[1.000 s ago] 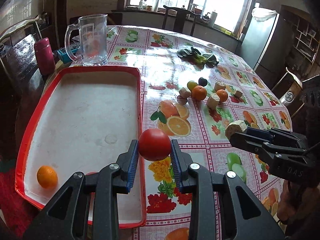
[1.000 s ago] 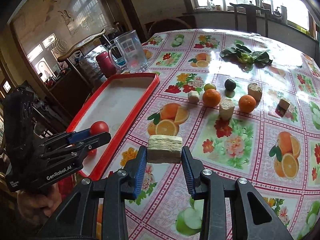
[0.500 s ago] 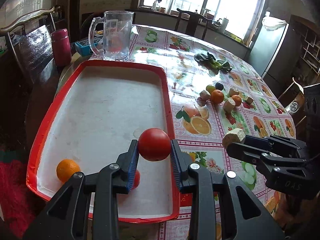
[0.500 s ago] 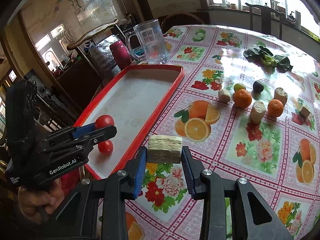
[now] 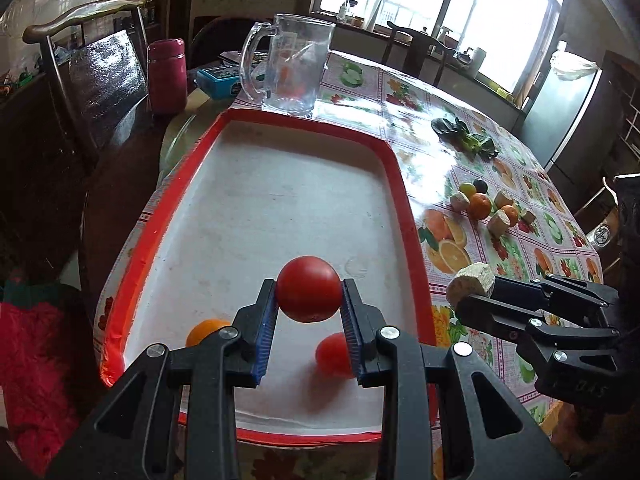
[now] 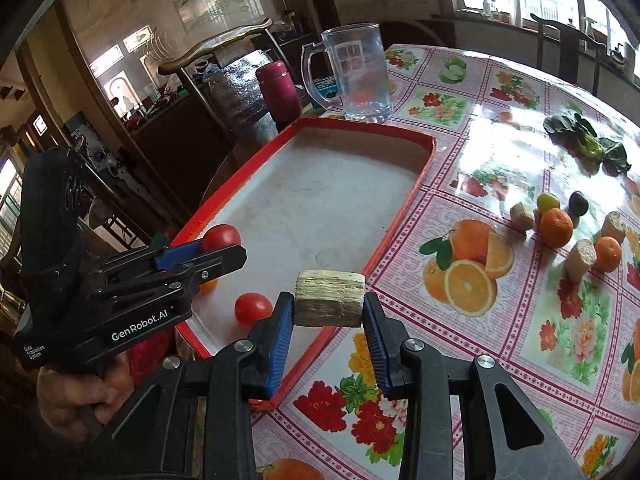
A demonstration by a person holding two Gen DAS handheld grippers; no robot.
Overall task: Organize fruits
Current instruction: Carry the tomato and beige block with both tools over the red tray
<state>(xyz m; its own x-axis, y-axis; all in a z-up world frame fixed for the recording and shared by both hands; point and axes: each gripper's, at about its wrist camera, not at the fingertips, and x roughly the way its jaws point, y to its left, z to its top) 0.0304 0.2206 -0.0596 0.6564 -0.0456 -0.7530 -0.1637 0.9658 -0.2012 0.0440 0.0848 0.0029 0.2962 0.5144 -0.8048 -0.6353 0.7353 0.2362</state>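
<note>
Lower left gripper [image 5: 309,300], clenched on large tomato [image 5: 309,294], to tray [image 5: 280,208] floor clear of small tomato [image 5: 334,354]; keep right gripper [image 6: 328,320] clamped on sugarcane chunk [image 6: 330,298].

A glass mug [image 5: 289,68] stands beside a maroon flask [image 5: 167,76] and a wooden chair [image 5: 86,60].

tomatoes [image 5: 308,294] 2 | oranges [image 6: 555,227] 3 | tan chunks [image 6: 329,298] 5 | mug [image 5: 291,69] 1

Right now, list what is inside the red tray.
Inside the tray: one tomato and an orange, both at the near end. The left gripper partly covers both and holds a second tomato above the floor. The tray's nearest strip is hidden behind the grippers.
</note>
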